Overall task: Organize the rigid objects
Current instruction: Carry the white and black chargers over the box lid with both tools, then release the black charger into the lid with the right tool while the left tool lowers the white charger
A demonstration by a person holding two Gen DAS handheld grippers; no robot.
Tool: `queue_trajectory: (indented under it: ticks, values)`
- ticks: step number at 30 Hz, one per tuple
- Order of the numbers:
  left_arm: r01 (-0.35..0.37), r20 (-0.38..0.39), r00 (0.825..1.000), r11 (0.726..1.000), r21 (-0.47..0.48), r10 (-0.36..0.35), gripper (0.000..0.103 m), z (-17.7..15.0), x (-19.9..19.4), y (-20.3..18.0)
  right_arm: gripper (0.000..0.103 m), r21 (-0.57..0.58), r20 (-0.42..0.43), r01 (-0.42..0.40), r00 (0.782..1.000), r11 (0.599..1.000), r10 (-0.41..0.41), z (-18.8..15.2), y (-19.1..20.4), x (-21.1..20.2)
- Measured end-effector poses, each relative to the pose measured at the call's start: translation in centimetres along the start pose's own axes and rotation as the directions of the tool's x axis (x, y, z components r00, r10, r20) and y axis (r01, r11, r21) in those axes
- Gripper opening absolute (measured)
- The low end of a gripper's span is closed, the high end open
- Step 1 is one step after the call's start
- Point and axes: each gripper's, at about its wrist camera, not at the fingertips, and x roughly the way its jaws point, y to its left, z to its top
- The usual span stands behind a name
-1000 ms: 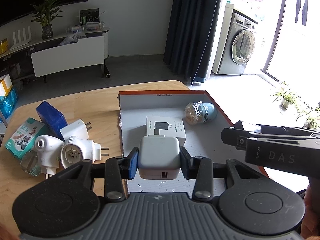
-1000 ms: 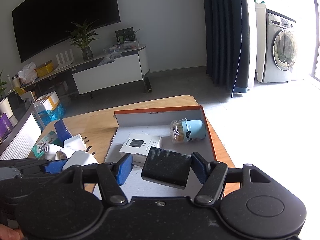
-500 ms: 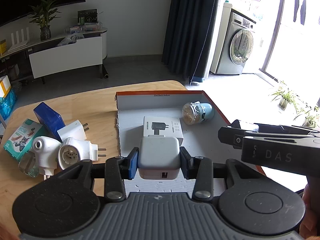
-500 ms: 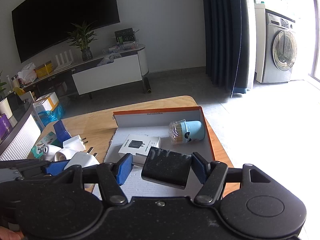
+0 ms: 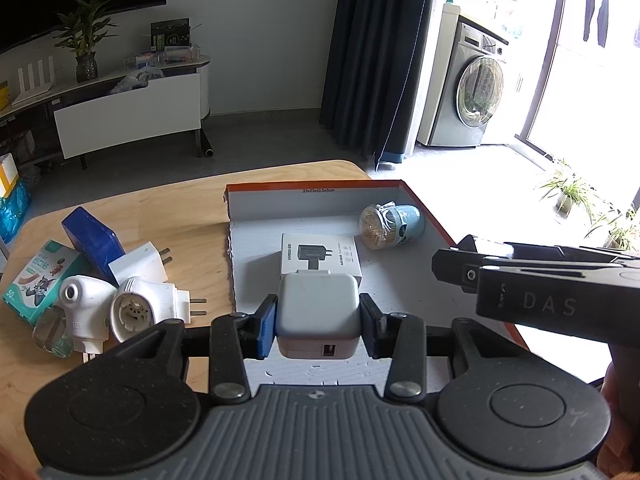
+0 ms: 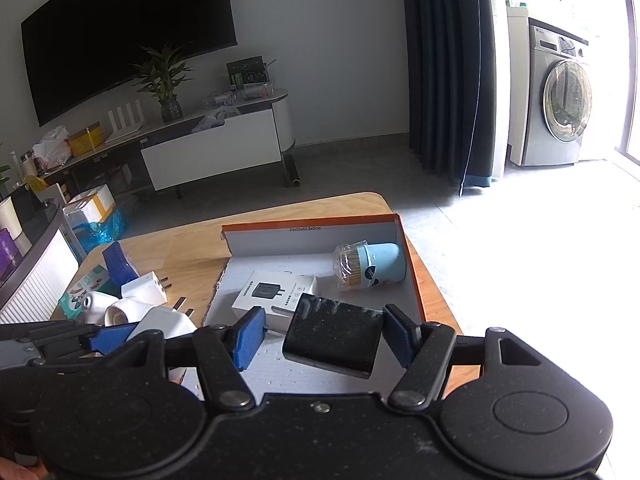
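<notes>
My left gripper (image 5: 318, 322) is shut on a white cube charger (image 5: 316, 300) and holds it over the near part of an orange-rimmed cardboard box (image 5: 312, 186). In the box lie a white charger carton (image 5: 320, 250) and a pale blue toothpick holder (image 5: 390, 226) on its side. My right gripper (image 6: 324, 328) is shut on a black block (image 6: 336, 334), which sits askew between the pads above the same box (image 6: 308, 222). Seen from the left wrist, the right gripper (image 5: 444, 260) reaches in from the right edge.
On the wooden table (image 5: 168, 204) left of the box lies a pile: a blue case (image 5: 90, 240), two white plug adapters (image 5: 138, 270) (image 5: 148, 312), a white round device (image 5: 86, 300) and a teal carton (image 5: 38, 280). The table's far edge is just past the box.
</notes>
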Motion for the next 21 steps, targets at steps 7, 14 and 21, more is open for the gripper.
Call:
queue_trajectory:
  ticks: [7,14,21]
  values:
    - [0.009,-0.004,1.000,1.000,0.005,-0.009,0.042,0.0,0.2,-0.2,0.078,-0.001,-0.004,0.006,1.000,1.000,-0.006,0.2,-0.4,0.5]
    - [0.021,-0.013,1.000,1.000,0.008,-0.021,0.042,0.1,0.7,-0.5,0.078,-0.001,-0.010,0.010,1.000,1.000,-0.010,0.3,-0.6,0.9]
    - [0.035,-0.028,0.999,0.999,0.016,-0.035,0.042,0.1,1.4,-1.0,0.078,0.001,-0.025,0.018,1.000,1.000,-0.018,0.9,-1.2,2.2]
